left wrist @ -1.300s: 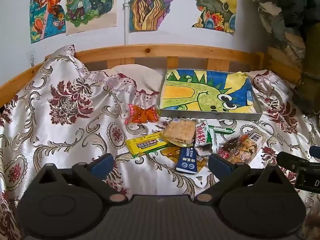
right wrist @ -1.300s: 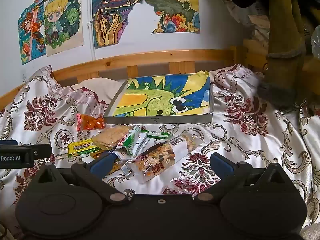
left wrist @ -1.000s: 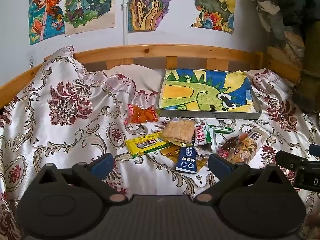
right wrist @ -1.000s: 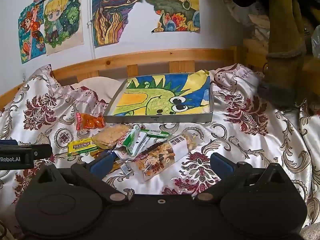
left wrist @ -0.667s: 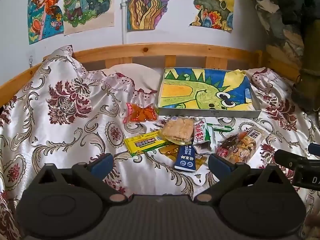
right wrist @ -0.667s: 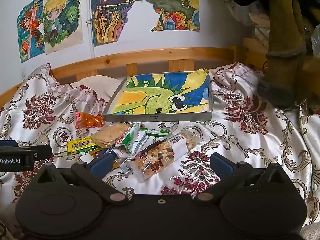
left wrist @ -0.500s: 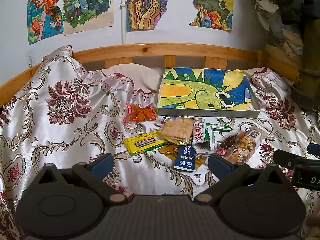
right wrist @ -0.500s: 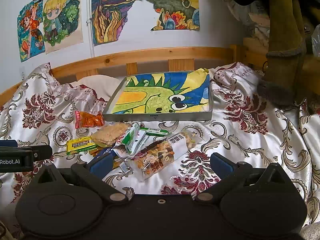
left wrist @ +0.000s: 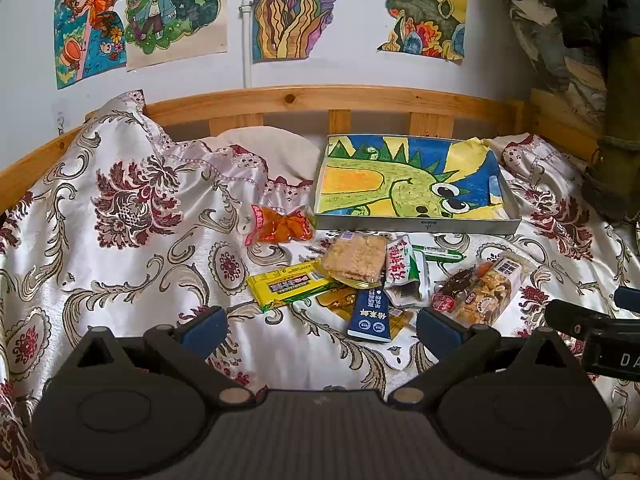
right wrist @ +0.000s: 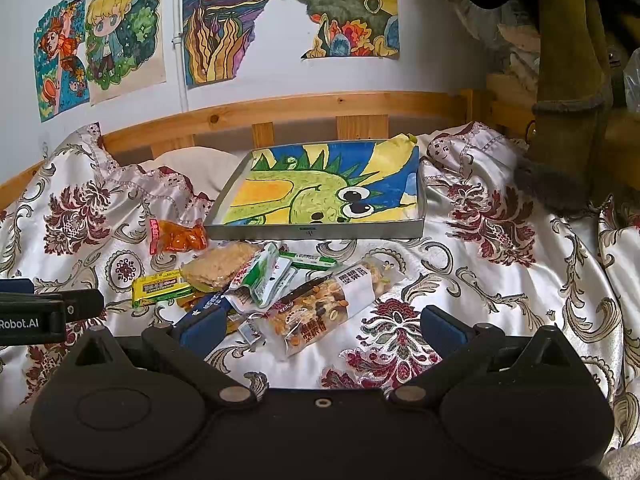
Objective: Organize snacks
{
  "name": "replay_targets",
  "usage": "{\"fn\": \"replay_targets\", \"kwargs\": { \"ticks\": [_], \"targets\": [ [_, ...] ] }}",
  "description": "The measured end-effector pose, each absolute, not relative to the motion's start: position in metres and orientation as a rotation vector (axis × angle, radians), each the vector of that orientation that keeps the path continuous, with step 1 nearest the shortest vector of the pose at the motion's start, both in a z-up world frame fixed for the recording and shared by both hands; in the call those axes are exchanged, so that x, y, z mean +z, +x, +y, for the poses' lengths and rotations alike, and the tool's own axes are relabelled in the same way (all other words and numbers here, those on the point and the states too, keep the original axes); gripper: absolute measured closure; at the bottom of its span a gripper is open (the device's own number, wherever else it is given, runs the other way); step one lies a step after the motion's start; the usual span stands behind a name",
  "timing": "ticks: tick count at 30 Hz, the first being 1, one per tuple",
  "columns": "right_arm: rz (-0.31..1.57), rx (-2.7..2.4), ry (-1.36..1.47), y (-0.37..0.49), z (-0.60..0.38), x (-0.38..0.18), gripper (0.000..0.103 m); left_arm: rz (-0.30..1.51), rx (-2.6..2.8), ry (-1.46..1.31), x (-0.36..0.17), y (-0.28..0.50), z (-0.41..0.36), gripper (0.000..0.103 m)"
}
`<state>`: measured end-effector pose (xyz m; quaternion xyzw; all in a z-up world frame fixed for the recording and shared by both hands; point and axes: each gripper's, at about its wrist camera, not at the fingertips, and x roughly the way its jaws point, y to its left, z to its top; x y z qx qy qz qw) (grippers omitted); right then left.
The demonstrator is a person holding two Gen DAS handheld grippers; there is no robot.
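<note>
Bed, patterned cover (left wrist: 132,264). Tray (left wrist: 416,225), dinosaur picture lining it, beyond my jaws: seemingly no snacks inside. Snack pile (left wrist: 360,276) ahead, between jaws and tray: all unsorted. My left gripper (left wrist: 318,326) and right gripper (right wrist: 320,326): both spread apart, empty.

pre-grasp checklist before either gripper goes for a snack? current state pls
1. Left gripper open, nothing between its fingers: ok.
2. Right gripper open, nothing held: ok.
3. Tray lined with the dinosaur drawing, no snacks in it: ok.
4. Nut mix pack nearest the right gripper, top uncovered: ok.
5. Snacks separated: not ok; cracker pack lies on the yellow bar, and the blue pack overlaps others.
6. Firm support: cannot tell; the snacks lie on a rumpled bedspread.
</note>
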<state>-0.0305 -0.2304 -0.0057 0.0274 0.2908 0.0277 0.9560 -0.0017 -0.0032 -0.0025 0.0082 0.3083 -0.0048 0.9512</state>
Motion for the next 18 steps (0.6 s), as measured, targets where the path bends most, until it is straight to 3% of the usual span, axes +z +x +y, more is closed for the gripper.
{"fn": "replay_targets", "kwargs": {
  "ticks": [18],
  "targets": [
    [0.594, 0.056, 0.054, -0.0294, -0.23, -0.0063, 0.001, 0.628, -0.009, 0.018, -0.0025, -0.0016, -0.0032, 0.0]
  ]
}}
